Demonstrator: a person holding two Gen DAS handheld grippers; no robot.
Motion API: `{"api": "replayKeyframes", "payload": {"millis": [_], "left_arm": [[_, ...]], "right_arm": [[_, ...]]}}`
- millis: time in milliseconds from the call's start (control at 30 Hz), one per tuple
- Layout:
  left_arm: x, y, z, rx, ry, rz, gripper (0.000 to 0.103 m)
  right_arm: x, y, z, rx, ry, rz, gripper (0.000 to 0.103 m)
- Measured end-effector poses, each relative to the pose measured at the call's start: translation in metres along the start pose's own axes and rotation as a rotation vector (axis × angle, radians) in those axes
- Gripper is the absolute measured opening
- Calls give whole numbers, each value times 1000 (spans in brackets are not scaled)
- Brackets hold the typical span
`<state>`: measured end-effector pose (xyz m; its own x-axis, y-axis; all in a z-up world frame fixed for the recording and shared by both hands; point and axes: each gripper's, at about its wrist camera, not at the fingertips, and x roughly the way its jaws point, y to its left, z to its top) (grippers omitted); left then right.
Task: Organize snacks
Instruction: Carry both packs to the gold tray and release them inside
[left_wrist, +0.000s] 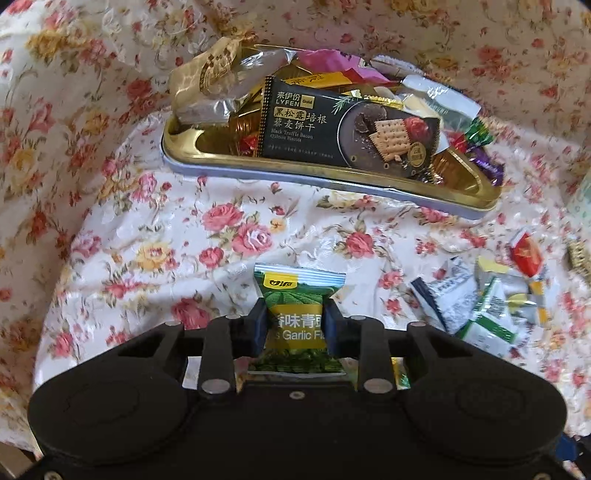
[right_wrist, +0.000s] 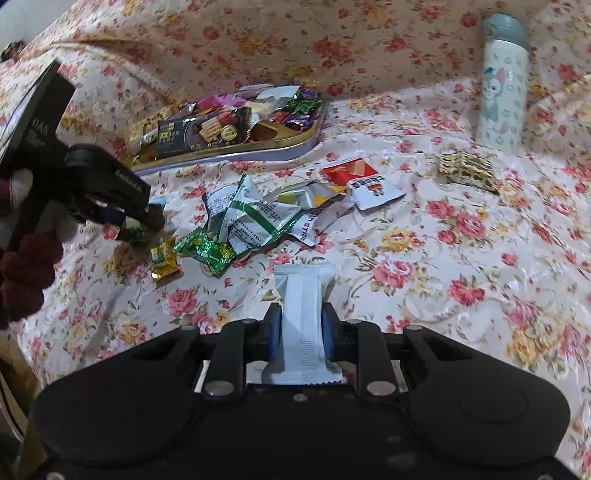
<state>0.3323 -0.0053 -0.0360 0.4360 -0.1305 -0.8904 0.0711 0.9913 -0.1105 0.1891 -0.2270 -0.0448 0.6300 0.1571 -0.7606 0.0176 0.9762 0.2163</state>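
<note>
Jaws, my left gripper (left_wrist: 295, 325): clamped on green garlic pea packet (left_wrist: 297, 295), ready for tin. Right gripper (right_wrist: 301, 325) pinches white sachet (right_wrist: 301, 306) likewise. Gold tin (left_wrist: 369, 173), already heaped, at twelve o'clock; loose wrappers (right_wrist: 251, 218) at ten await sorting.

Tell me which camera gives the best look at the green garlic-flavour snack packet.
The left wrist view: the green packet sits front and centre, label readable, pinched in the left claw. The right wrist view shows only a dark green sliver under that claw at the left edge, label unreadable.
</note>
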Motion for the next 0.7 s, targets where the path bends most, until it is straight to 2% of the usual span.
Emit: {"api": "replayKeyframes", "payload": {"millis": [100,333,500,700], "left_arm": [[-13,6,-10,-19,-1,-47,39],[-66,-2,-50,17,-40,-55,39],[-104,-13,-98,87,-78,-15,39],[-130,-24,-158,136,-79,-1,39]], "right_arm": [[-13,2,-2,7,-20,-10,24],[-55,10,-18,14,-55,-23,24],[-88,15,-41,12,-63,-40,24],[-120,24,-78,16,-37,-56,24]]}}
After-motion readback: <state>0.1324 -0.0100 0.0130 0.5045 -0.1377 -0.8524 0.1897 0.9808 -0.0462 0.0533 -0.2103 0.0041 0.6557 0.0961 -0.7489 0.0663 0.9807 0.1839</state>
